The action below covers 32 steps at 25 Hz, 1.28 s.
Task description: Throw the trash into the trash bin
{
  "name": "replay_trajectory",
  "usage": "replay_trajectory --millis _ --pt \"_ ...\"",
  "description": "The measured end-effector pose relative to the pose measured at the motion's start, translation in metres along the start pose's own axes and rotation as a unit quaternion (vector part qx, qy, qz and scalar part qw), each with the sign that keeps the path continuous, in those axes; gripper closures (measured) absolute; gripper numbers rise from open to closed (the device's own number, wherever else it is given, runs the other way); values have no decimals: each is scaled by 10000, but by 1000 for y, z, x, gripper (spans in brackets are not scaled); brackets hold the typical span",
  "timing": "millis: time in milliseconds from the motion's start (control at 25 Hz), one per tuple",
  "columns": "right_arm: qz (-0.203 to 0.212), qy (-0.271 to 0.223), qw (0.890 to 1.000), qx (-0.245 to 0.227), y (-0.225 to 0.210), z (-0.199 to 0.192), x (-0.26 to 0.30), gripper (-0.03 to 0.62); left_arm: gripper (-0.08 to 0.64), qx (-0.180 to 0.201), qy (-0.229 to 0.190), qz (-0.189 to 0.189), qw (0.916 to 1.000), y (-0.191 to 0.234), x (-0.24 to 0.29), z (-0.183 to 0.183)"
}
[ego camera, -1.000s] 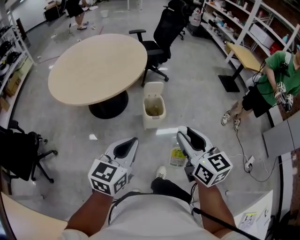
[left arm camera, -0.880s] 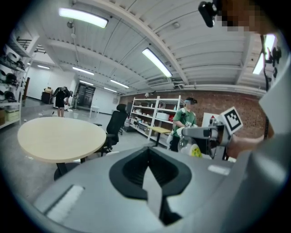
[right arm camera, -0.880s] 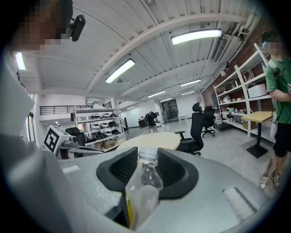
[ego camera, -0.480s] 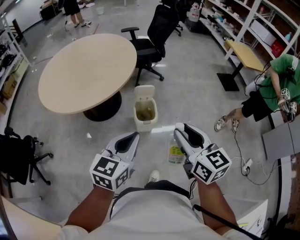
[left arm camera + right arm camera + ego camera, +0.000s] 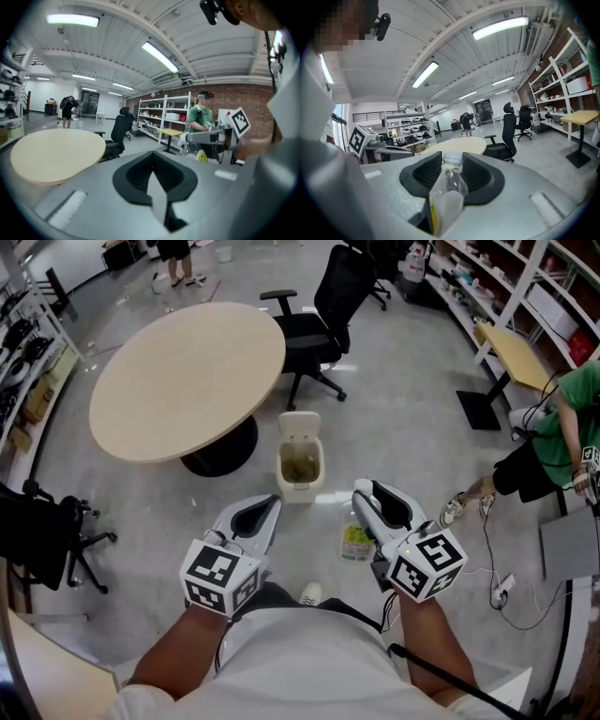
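A white trash bin (image 5: 283, 476) stands on the grey floor with its lid up, just beyond both grippers. My right gripper (image 5: 363, 501) is shut on a clear plastic bottle (image 5: 355, 542) with a yellow-green label, which hangs below the jaws. In the right gripper view the bottle (image 5: 447, 187) sits neck-forward between the jaws. My left gripper (image 5: 268, 508) is held level beside it, jaws together and nothing in them; the left gripper view shows the jaws (image 5: 153, 174) meeting in a thin line.
A round beige table (image 5: 183, 371) stands behind the bin at left, with a black office chair (image 5: 323, 320) to its right. Another chair (image 5: 47, 535) is at far left. A person in green (image 5: 553, 423) sits at right, with a cable and plug (image 5: 500, 585) on the floor.
Both grippers have travelled across the floor and the bin now lies a little closer ahead of them. The bottle stays in the right gripper.
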State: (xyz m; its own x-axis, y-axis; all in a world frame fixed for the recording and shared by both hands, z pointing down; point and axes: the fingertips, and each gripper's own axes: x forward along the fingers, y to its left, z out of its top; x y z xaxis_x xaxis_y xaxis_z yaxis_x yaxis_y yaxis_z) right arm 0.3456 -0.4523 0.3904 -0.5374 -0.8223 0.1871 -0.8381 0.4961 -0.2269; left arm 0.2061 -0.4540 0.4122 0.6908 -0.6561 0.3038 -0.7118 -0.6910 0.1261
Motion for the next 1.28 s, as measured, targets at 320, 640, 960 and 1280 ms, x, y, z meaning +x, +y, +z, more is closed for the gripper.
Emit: replay_trajectory --millis 320,640,960,1280 --pt "144 -53 9996 244 -18 -5 7 451 552 22 138 460 9988 15 -12 6" --pt "118 -115 9994 303 -26 -9 9 451 552 79 323 457 9984 16 0 -3" --pt "-135 -93 9992 368 -41 -14 -7 451 552 -46 126 197 9997 16 30 19" --pt "-255 -34 9987 435 -53 -16 1 451 552 -11 252 68 9997 19 44 13"
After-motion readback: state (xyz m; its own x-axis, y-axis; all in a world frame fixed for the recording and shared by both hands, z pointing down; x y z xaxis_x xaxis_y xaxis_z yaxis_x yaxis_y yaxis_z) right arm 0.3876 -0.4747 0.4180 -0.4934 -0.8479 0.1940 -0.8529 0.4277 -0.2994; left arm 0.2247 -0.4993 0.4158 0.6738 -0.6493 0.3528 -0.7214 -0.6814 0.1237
